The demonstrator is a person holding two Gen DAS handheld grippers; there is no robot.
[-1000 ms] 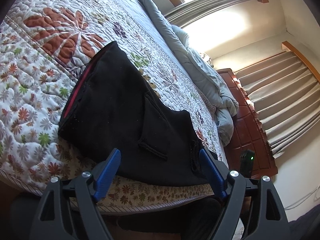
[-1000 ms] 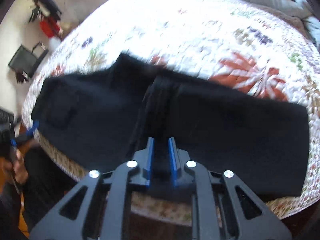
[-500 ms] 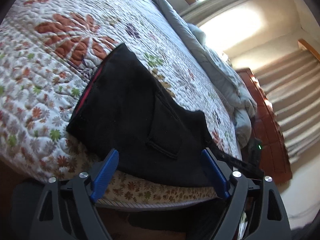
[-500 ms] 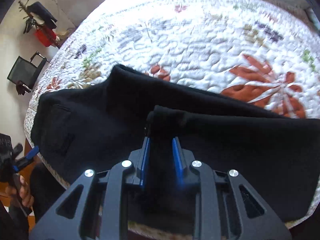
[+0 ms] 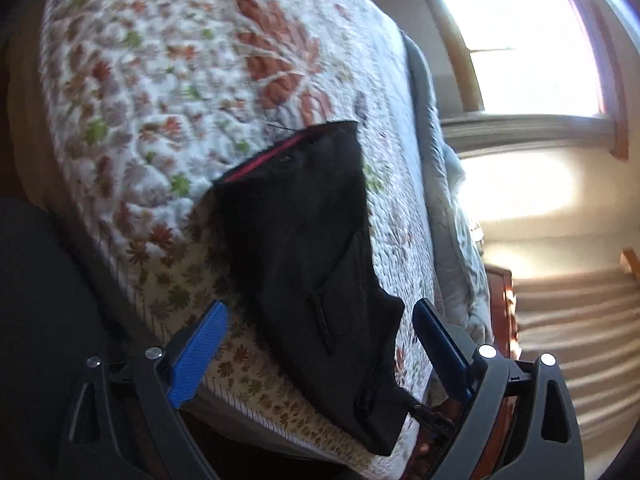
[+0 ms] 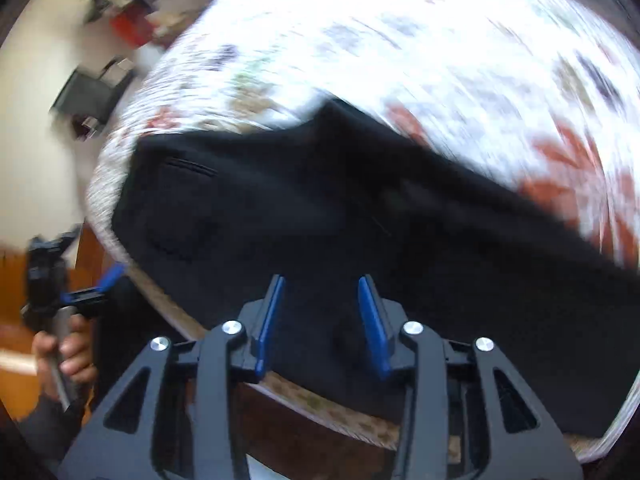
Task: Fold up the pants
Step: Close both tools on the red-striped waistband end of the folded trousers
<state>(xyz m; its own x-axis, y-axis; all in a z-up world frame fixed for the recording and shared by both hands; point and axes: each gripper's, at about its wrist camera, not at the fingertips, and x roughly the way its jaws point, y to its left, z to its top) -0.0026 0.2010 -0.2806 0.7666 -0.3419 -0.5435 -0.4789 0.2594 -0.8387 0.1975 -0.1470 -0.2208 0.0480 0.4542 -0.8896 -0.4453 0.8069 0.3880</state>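
Black pants (image 6: 320, 216) lie flat across the near edge of a bed with a floral quilt (image 6: 400, 40). In the left wrist view the pants (image 5: 304, 240) show a back pocket and a red inner waistband strip. My left gripper (image 5: 320, 320) is open and empty, hovering off the bed's edge above the pants' near end. My right gripper (image 6: 322, 292) is open over the middle of the pants, with black cloth lying between the blue fingers (image 6: 370, 320) but not pinched. The left gripper also shows at the left of the right wrist view (image 6: 104, 280).
A grey duvet (image 5: 452, 200) is bunched along the far side of the bed. A wooden dresser (image 5: 504, 320) and curtains (image 5: 580, 320) stand beyond it under a bright window (image 5: 520, 40). A black chair (image 6: 88, 92) and red objects (image 6: 128, 24) stand on the floor.
My right gripper has opened and let go of the pants' fold, which now lies flat. My left gripper has swung round and away from the bed edge, staying open.
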